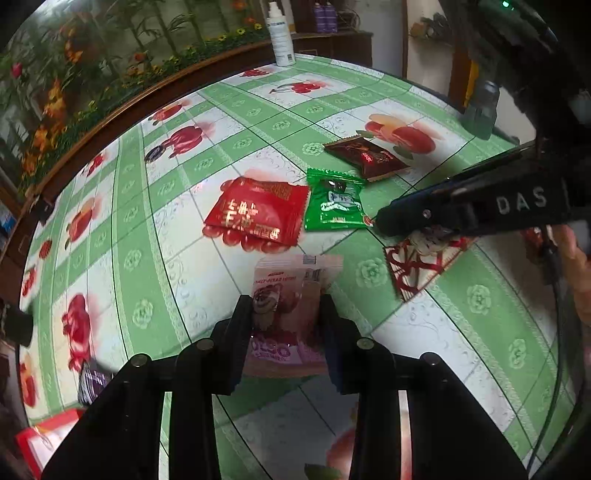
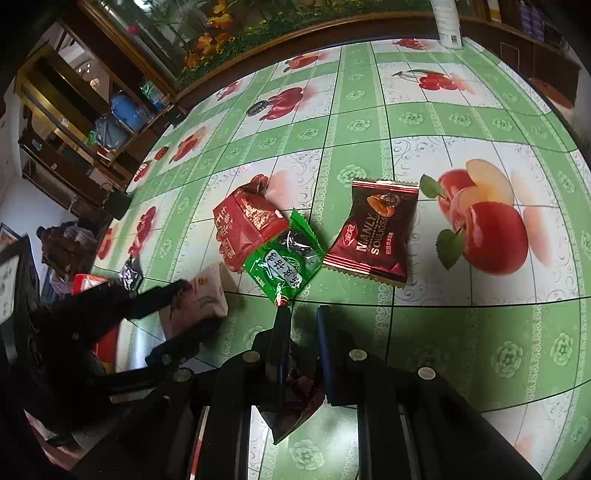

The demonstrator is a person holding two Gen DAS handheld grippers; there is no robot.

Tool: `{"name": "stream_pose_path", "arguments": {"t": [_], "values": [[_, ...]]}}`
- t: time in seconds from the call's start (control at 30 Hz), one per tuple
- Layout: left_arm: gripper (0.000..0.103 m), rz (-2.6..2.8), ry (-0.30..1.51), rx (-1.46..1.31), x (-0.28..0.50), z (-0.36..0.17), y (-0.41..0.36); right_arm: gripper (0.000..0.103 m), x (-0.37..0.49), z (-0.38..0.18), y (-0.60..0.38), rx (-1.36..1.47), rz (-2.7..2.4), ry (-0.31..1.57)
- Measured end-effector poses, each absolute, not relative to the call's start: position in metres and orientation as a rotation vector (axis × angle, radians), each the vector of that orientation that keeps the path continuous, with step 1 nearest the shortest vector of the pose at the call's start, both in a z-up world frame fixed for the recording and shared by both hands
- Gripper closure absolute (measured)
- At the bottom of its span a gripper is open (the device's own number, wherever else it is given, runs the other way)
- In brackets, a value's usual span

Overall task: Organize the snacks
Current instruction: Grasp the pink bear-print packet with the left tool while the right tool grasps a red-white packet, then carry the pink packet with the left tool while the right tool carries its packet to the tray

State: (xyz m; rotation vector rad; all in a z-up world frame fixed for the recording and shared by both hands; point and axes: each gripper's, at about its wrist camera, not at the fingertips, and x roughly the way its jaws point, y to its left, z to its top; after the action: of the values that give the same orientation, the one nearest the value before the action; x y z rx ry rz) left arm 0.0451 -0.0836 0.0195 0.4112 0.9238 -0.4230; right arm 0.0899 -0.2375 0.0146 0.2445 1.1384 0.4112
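Five snack packets show across the two views. Three lie loose in a row on the bench (image 1: pixel 480 332), which wears a green-and-white cloth printed with fruit: one red packet (image 1: pixel 256 214) on the left, one green packet (image 1: pixel 334 205) in the middle touching its edge, and one dark brown packet (image 1: pixel 367 157) farther off to the right, just beside the green one. A fourth, a pink packet (image 1: pixel 291 295) with a bear printed on it, sits near the camera between the jaws of the left gripper (image 1: pixel 286 310), which are clamped on its two sides. The fifth, a red-and-white patterned packet (image 2: pixel 295 391), is pinched in the right gripper (image 2: pixel 301 321), whose jaws stand close together on it; its lower corner hangs free above the cloth. One white bottle (image 1: pixel 280 35) stands at the far edge of the bench. One small dark purple wrapper (image 2: pixel 130 275) lies at the near left, beside a red box (image 1: pixel 40 439).
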Motion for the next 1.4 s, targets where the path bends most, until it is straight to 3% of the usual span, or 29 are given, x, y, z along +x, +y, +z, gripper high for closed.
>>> {"name": "stream_pose_path", "arguments": {"t": [0.67,0.9,1.4], "values": [[0.07,-0.241,0.769,0.157,-0.083,0.073,-0.01,0.088,0.084,0.02,-0.223,0.29,0.464,1.061],[0.07,-0.26,0.713,0.088,-0.126,0.083,0.018,0.088,0.078,0.015,-0.238,0.461,0.461,1.016],[0.07,-0.307,0.634,0.005,-0.177,0.092,0.049,0.088,-0.004,0.036,-0.225,0.584,0.527,0.823]]}}
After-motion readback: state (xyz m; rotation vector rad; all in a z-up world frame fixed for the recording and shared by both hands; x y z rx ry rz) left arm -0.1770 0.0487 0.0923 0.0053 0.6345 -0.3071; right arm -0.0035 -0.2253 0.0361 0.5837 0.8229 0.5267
